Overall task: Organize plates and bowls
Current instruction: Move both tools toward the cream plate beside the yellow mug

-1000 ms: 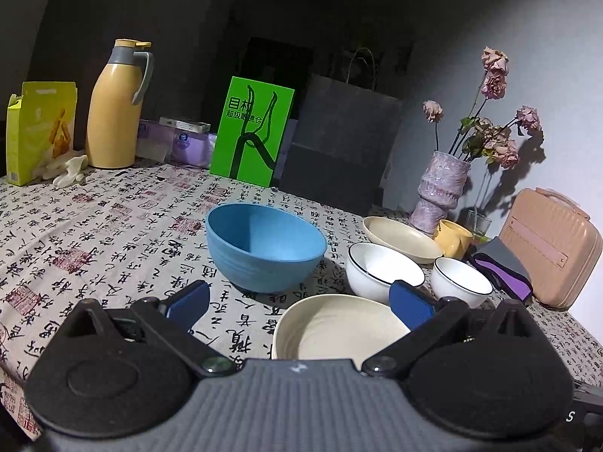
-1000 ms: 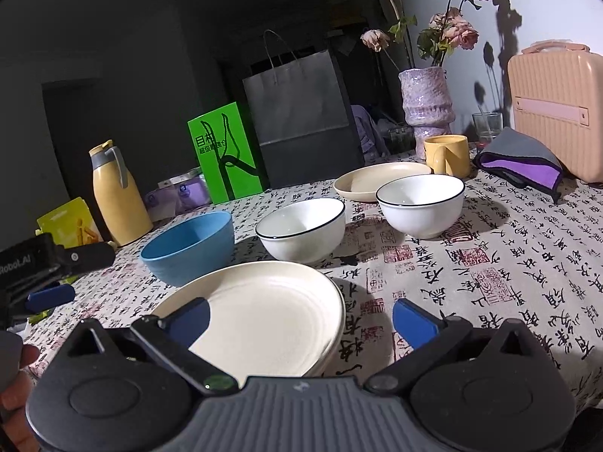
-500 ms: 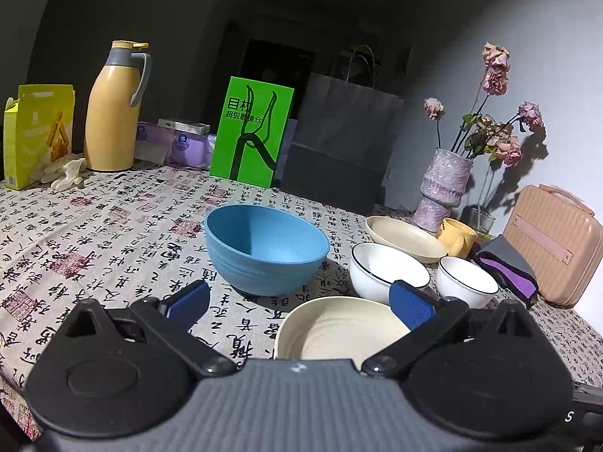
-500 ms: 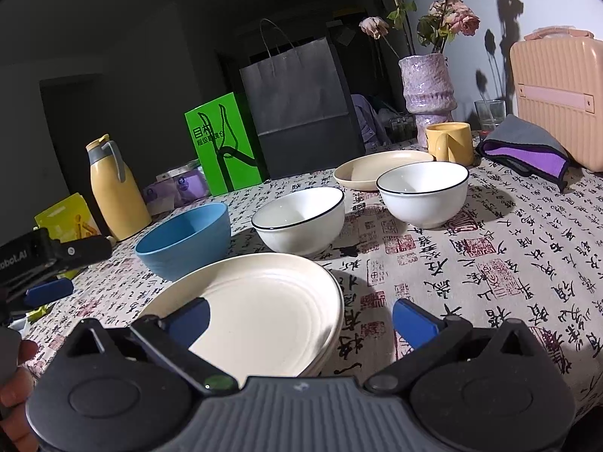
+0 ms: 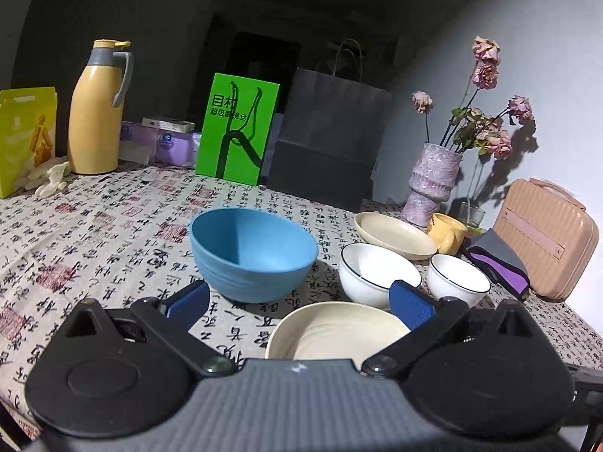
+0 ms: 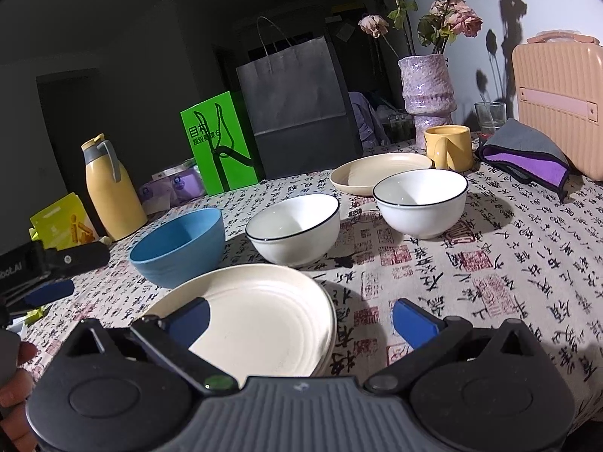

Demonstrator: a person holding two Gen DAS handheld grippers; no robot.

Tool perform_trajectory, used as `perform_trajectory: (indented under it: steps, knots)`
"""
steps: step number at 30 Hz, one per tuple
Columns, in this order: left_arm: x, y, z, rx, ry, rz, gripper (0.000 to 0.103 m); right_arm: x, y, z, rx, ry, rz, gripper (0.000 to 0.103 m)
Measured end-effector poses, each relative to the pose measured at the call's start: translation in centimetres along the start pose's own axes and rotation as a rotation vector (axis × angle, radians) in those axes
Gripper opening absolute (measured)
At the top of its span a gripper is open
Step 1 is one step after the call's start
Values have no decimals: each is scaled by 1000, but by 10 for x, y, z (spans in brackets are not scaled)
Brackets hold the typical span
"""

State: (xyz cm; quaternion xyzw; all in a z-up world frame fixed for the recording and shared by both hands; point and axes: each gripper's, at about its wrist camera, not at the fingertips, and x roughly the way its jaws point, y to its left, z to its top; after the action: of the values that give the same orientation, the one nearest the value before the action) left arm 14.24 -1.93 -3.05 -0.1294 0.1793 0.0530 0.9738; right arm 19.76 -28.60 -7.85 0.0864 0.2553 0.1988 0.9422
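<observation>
A blue bowl stands on the calligraphy-print tablecloth. Right of it are two white black-rimmed bowls, the nearer and the farther. A cream plate lies closest to me; another cream plate lies behind the bowls. My left gripper is open and empty, hovering before the blue bowl and over the near plate. My right gripper is open and empty, over the near plate's right edge. The left gripper shows in the right wrist view.
At the back stand a yellow thermos, a green sign, a dark paper bag and a vase of dried roses. A yellow mug, a grey-purple cloth and a pink case sit right.
Both grippers have dropped slightly and edged forward, so the table objects sit a little higher in view. Both stay open. No dish has moved.
</observation>
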Motion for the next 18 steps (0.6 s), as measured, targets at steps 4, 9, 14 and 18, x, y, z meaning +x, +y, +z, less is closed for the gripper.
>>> perform_trajectory:
  steps: [4,9,14,18]
  knots:
    - [2,-3,10,9,3,-17,103,-1,-1,14,-7,-3,3,103]
    - [7,-9,24,9,20,-46,103,-1,-6,36,-20,-1,7,103]
    - [20,-18,45,4,58,-77,103,4,-15,65,-24,22,10,103]
    - [33,-26,64,4,96,-104,103,13,-23,88,-17,46,9,103]
